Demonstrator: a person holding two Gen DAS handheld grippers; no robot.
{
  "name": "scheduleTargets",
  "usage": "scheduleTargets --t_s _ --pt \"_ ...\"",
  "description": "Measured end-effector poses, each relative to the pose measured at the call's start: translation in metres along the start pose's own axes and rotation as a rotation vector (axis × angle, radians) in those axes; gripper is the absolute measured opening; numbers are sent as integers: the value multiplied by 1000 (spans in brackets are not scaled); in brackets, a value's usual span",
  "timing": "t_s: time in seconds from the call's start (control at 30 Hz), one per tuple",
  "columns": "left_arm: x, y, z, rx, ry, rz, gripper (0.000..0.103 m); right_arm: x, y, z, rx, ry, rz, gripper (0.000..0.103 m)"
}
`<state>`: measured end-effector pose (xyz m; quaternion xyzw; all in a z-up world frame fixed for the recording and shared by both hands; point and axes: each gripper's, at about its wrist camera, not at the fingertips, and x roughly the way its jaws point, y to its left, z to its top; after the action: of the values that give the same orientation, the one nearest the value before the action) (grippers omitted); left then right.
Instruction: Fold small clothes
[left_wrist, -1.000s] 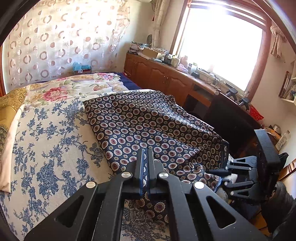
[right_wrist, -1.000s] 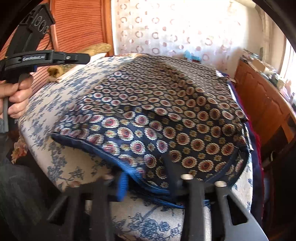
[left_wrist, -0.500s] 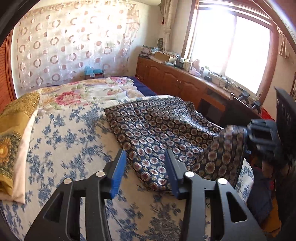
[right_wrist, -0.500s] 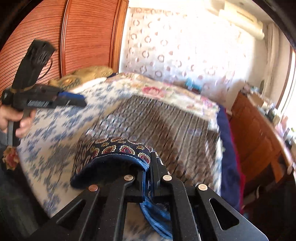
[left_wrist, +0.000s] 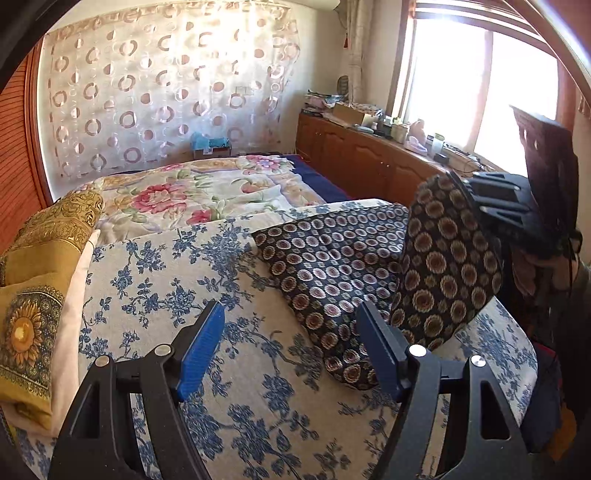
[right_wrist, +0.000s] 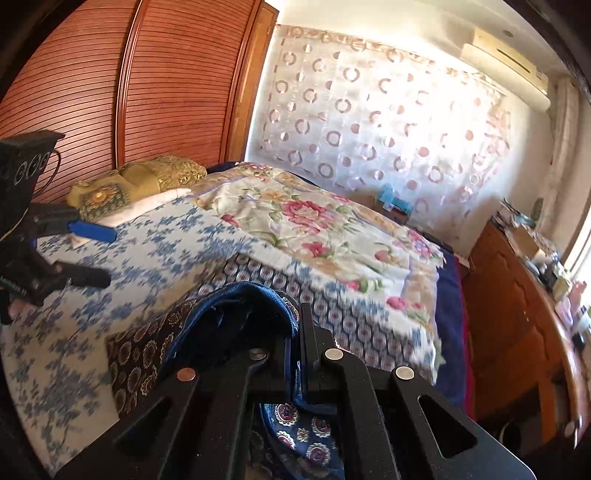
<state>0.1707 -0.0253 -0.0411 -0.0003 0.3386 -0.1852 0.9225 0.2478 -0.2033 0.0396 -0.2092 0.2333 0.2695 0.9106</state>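
- The dark navy garment printed with round medallions lay on the blue-and-white floral bedspread, toward its right side.
- The left gripper stood wide apart, blue pads bare, nothing between them; its jaws had just been opening. It hung over the bedspread, just left of the garment's near corner.
- The right gripper was clamped tight on the garment's blue-lined edge, lifting that corner clear of the bed.
- A yellow sunflower-patterned pillow sat far left.
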Motion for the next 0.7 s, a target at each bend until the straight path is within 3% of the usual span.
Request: scheduleTargets --t_s 0.2,0.37,0.43,0.5,0.57,0.7 --pt "21 13 11 -20 38 6 75 47 -21 15 0 24 42 3" --pt "34 19 17 -23 61 11 75 94 -52 21 74 88 91 3" --pt "39 22 18 -24 77 7 75 104 -63 25 99 114 83 11" --pt "44 22 21 -23 87 3 75 112 -70 27 122 128 71 34" --pt "46 21 23 -19 90 -4 75 115 -79 32 158 130 66 47" --pt "47 12 27 2 88 -29 75 109 -89 38 201 117 35 49"
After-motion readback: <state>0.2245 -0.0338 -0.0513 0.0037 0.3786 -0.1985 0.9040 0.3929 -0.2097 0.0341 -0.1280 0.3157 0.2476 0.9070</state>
